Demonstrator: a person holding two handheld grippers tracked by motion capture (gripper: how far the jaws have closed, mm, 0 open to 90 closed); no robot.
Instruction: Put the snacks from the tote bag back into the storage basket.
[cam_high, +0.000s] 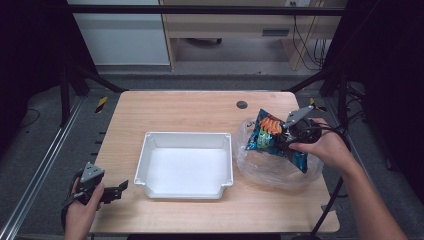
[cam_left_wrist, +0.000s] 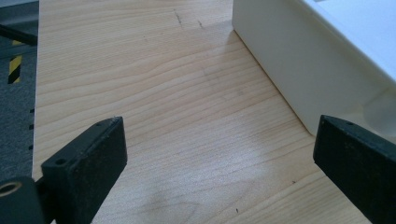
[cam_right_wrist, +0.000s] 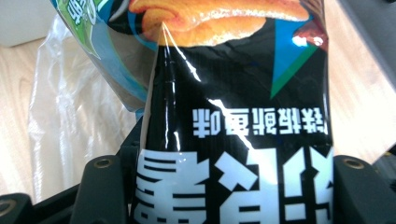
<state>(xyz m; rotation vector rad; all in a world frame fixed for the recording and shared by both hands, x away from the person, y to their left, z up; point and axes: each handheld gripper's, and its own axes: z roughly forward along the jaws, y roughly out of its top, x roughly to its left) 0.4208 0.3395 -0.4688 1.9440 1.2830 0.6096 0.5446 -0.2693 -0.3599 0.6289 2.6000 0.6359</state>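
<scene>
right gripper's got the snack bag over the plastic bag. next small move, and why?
Probably carry it left over the white tray. The right gripper is shut on the snack bag, which looks raised off the clear plastic bag; the tray stands bare beside it. The left gripper waits open at the tray's near-left corner.

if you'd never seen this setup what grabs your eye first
The colourful snack bag at the table's right side, pinched in the right gripper above a crumpled clear plastic bag. Next comes the empty white tray at the table's centre. The left gripper rests open at the near left corner, its fingers beside the tray's wall.
</scene>
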